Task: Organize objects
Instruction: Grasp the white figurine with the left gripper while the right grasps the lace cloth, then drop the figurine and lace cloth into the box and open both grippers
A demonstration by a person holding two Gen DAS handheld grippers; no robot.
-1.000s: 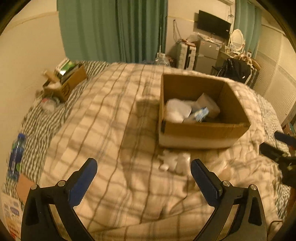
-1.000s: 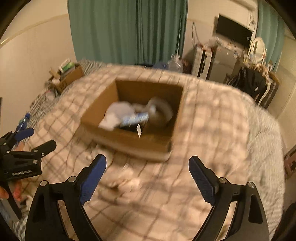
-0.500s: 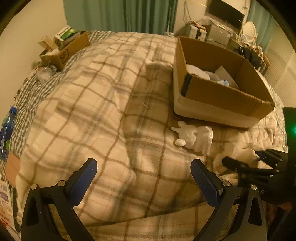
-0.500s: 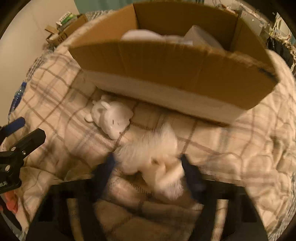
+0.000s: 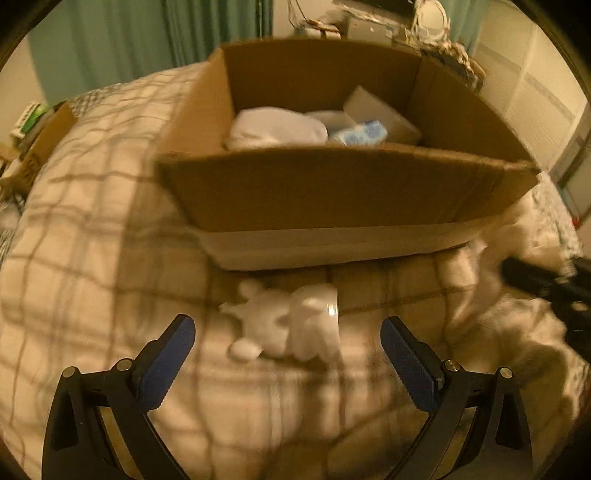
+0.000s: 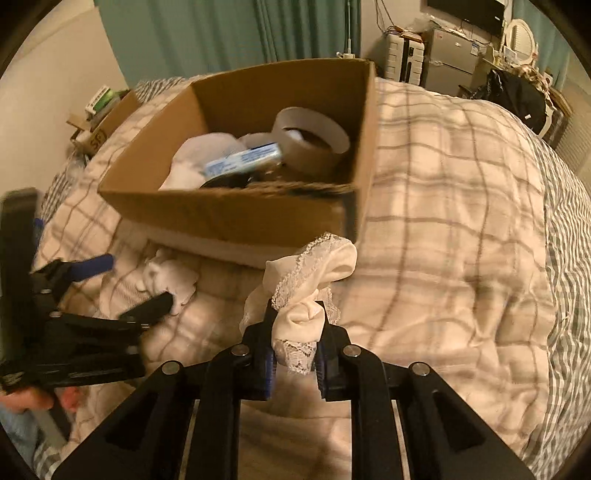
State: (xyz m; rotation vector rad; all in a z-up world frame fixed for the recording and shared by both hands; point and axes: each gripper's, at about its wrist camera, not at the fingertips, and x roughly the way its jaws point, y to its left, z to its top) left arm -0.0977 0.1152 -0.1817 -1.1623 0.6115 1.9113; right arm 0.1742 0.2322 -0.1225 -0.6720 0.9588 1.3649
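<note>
A cardboard box (image 5: 332,192) sits on the plaid bed; it also shows in the right wrist view (image 6: 236,218), holding white cloth, a blue packet and a tape roll (image 6: 310,140). A small white plush toy (image 5: 288,325) lies on the blanket in front of the box, between the open fingers of my left gripper (image 5: 288,343). In the right wrist view the toy (image 6: 170,277) lies by the left gripper's fingertips (image 6: 155,306). My right gripper (image 6: 295,354) is shut on a white lace-trimmed cloth (image 6: 306,280), held above the blanket near the box's front right corner.
A smaller cardboard box (image 6: 107,118) with books sits at the bed's far left. Green curtains (image 6: 229,33), white drawers and a TV stand beyond the bed. The plaid blanket (image 6: 454,206) spreads to the right of the box.
My left gripper moved in toward the plush toy, now between its fingers. My right gripper closed on the lace cloth and lifted it off the blanket.
</note>
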